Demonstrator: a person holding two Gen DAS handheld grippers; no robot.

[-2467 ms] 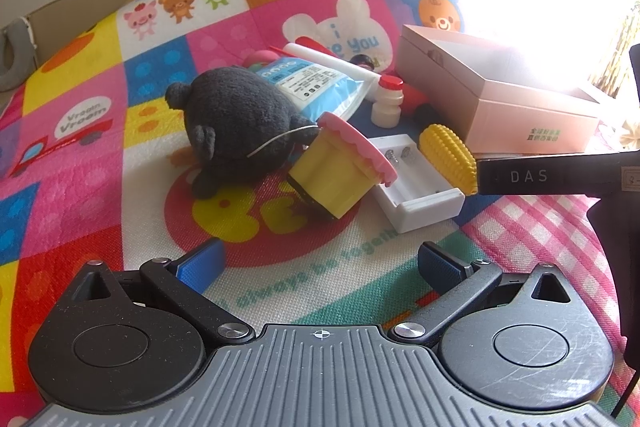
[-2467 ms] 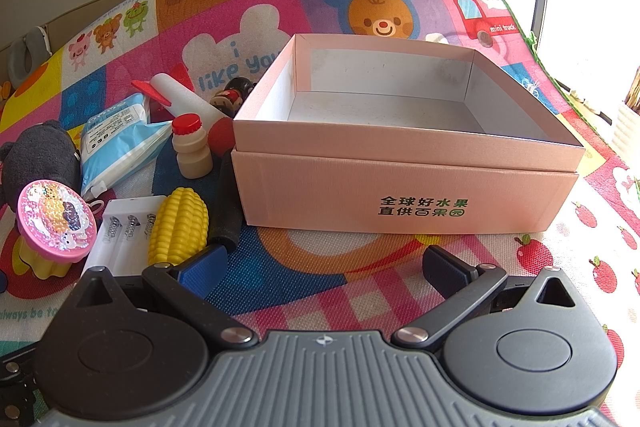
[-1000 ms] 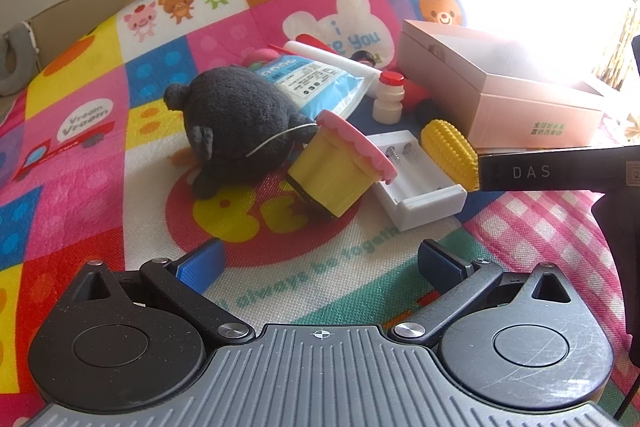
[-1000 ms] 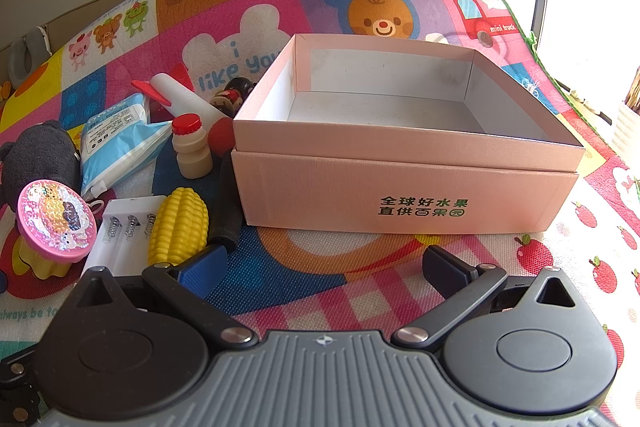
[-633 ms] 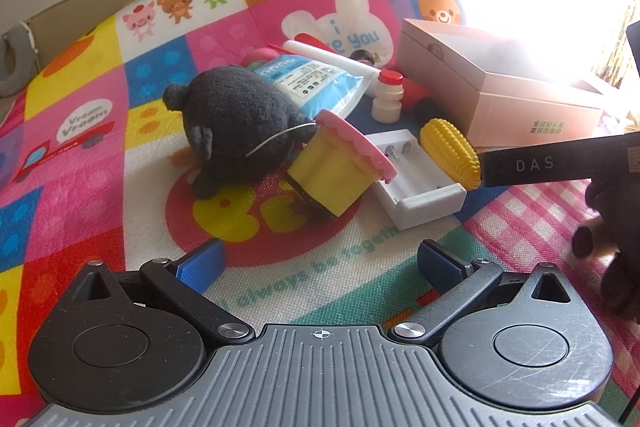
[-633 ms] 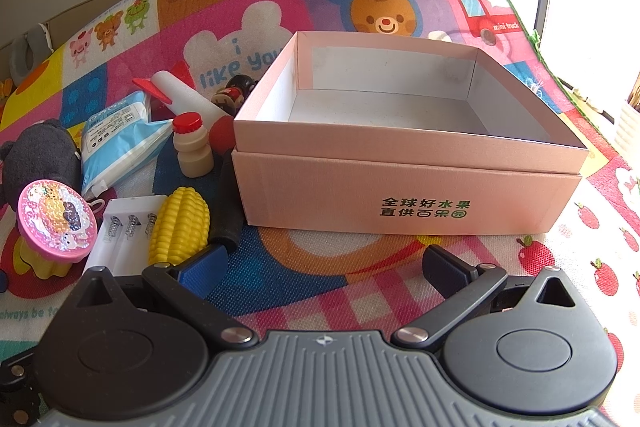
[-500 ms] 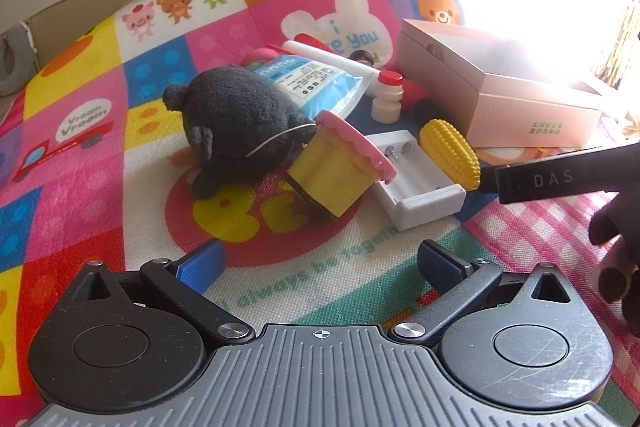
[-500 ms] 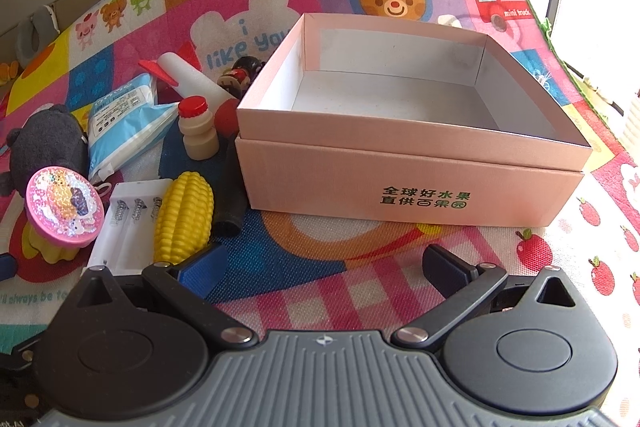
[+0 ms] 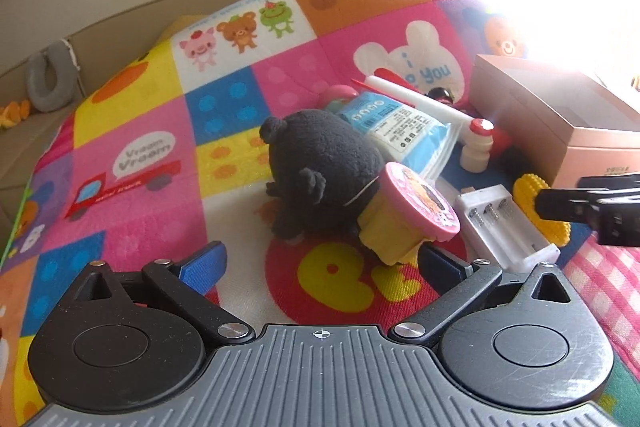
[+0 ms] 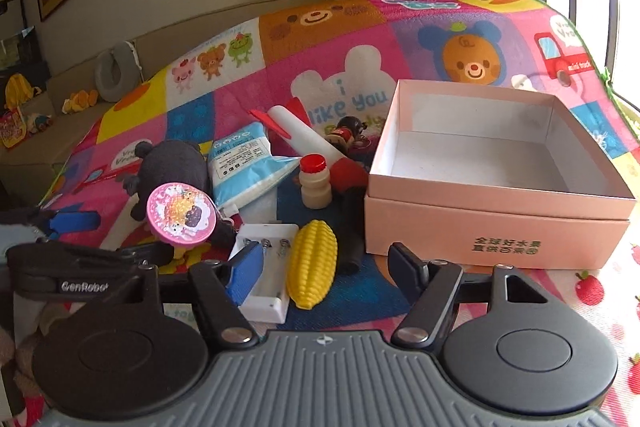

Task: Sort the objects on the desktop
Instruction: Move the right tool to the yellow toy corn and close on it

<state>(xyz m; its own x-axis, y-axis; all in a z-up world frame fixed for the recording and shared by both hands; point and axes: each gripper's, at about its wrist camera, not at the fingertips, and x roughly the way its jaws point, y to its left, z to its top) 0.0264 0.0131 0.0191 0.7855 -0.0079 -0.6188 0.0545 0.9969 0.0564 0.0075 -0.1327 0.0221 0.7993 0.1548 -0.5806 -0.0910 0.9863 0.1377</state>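
Sorting is barely begun: the pink box (image 10: 500, 187) is seen empty. The right gripper (image 10: 326, 267), jaws closing on nothing, is poised above the toy corn (image 10: 312, 263); the left gripper (image 9: 320, 263) is held wide apart. A lower reach appears needed.

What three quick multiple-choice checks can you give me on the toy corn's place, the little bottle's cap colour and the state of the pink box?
1. Where does the yellow toy corn lie?
A. Inside the pink box
B. On the mat, right beside the white battery holder
C. On top of the black plush toy

2. What colour is the cap of the small drink bottle?
A. Red
B. Green
C. Blue

3. What is the state of the pink box?
A. Closed with a lid
B. Open and full of toys
C. Open with nothing visible inside

Answers:
1. B, the corn lies on the mat against the holder's right side, in front of the box.
2. A, a red cap tops the cream bottle.
3. C, the right wrist view looks onto its bare white floor.
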